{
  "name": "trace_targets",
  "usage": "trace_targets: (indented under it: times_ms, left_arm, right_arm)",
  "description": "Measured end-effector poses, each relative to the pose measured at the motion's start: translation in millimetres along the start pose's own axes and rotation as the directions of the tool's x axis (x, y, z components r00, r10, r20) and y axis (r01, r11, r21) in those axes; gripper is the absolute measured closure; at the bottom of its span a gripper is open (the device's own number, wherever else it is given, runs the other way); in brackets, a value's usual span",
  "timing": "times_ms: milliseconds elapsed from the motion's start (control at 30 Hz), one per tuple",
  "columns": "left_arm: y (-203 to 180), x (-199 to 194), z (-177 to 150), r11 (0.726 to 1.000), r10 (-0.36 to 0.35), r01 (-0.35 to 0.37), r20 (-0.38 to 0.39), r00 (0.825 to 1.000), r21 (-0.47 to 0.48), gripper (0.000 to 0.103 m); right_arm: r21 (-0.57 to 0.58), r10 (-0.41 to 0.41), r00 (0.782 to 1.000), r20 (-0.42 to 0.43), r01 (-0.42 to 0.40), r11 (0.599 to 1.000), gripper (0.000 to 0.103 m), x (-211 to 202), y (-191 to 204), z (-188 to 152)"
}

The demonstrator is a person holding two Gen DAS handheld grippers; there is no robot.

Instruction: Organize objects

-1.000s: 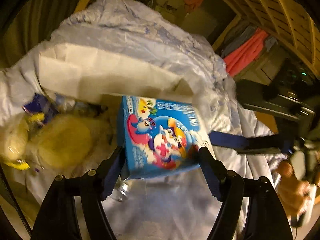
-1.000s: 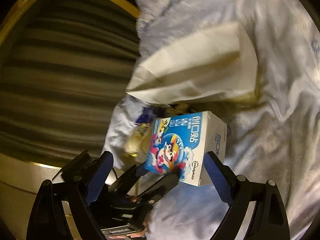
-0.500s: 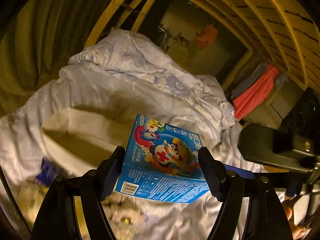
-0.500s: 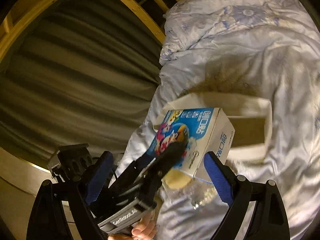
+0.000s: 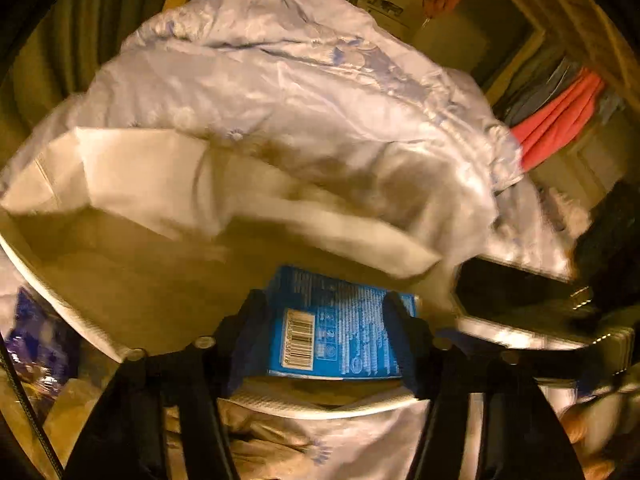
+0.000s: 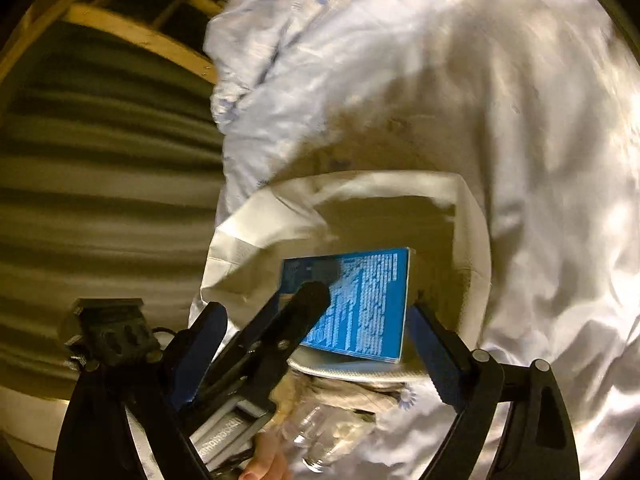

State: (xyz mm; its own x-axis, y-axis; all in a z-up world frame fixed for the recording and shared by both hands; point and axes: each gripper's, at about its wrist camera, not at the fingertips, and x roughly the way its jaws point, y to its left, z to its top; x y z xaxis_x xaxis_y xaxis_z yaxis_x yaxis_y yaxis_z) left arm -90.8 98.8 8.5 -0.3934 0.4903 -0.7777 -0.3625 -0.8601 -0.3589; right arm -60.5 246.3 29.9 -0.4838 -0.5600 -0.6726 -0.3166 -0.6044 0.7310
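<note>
1. The left gripper (image 5: 328, 336) pinches a blue box (image 5: 340, 332) by its sides, with the barcode face turned toward the camera.
2. The box hangs inside the mouth of a white bag (image 5: 160, 184) that lies open on the quilt (image 5: 280, 60). It looks most of the way in, though I cannot tell whether it touches the bag's floor.
3. From the right side, the box (image 6: 360, 304) shows between the bag's walls (image 6: 472, 248), with the left gripper's fingers (image 6: 308, 300) reaching in over it.
4. The right gripper (image 6: 316, 344) hovers just at the bag's near rim, its fingers spread wide and holding nothing.
5. By my reckoning, this one item is nearly stowed; letting go and drawing the left gripper out is what remains for it.
6. More waits outside the bag: a clear jar (image 6: 316, 436) lies on the quilt near the rim, and a dark blue packet (image 5: 36, 340) sits blurred at the left edge. So the tidying as a whole seems far from finished.
</note>
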Motion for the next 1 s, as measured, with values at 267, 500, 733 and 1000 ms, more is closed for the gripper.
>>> trace_targets:
  times_ms: [267,500,733,1000]
  left_arm:
    - [-13,-72,-10,0.997,0.006,-0.02,0.192,0.981,0.073,0.059]
    - [-9,-108,-66,0.989,0.019,-0.043,0.163,0.986,0.141,0.057]
    - [2,-46,-113,0.96,0.184,-0.174,-0.024,0.983,0.221,0.056]
    - [-14,0,-135,0.866,0.367,-0.288,-0.129,0.921,0.41,0.042]
  right_arm:
    - [-0.081,-0.107,0.99,0.097,0.115,0.99,0.016,-42,26,-27]
    - [-0.201,-0.174,0.98,0.094,0.19,0.961,0.016,-51,47,-59]
    - [-0.521,-0.493,0.865,0.094,0.465,0.716,0.016,-12,62,-97]
    - [-0.598,-0.647,0.761,-0.044,0.499,0.627,0.017,31,14,-109]
